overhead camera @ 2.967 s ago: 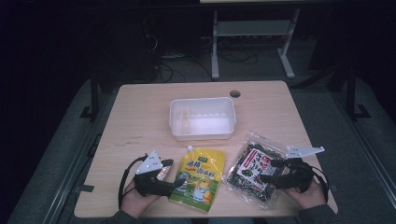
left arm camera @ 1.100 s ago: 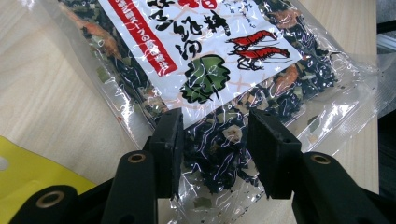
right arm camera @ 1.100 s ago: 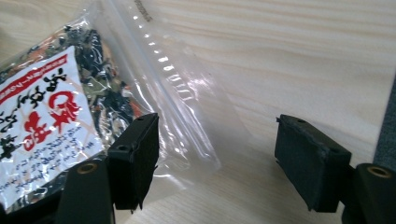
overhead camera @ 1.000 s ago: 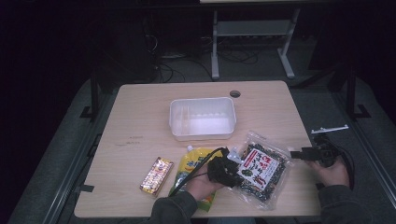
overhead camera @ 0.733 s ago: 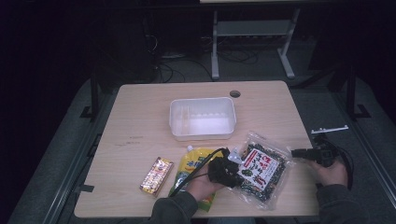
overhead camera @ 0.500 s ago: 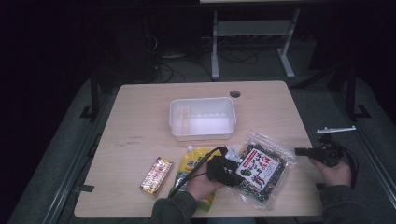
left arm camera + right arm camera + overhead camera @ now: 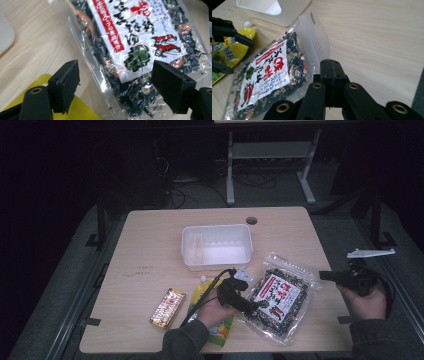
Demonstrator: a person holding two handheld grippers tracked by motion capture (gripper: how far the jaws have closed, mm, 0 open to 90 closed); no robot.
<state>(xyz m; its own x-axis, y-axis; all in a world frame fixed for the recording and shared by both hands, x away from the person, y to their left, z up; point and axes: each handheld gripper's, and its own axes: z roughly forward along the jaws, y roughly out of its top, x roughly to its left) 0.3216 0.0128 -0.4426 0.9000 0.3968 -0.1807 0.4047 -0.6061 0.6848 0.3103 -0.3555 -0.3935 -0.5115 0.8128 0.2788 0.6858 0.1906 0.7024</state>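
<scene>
The seaweed packet point(image 7: 279, 297) is laid flat on the desk point(image 7: 150, 250), its long axis diagonal, between the just-opened left gripper point(image 7: 117, 82) fingers point(image 7: 65, 83); the right gripper point(image 7: 331, 75) is held closed, empty, beside its sealed top edge.

Left gripper point(image 7: 255, 306) jaws just opened wide over dried-seaweed bag point(image 7: 281, 297) edge | right gripper point(image 7: 325, 275) clamped shut, empty, lifted off table's right edge since a second ago

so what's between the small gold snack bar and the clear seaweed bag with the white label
In the high view, the yellow spouted drink pouch lies between the gold snack bar and the clear seaweed bag, with the left gripper and its hand resting over the pouch.
</scene>
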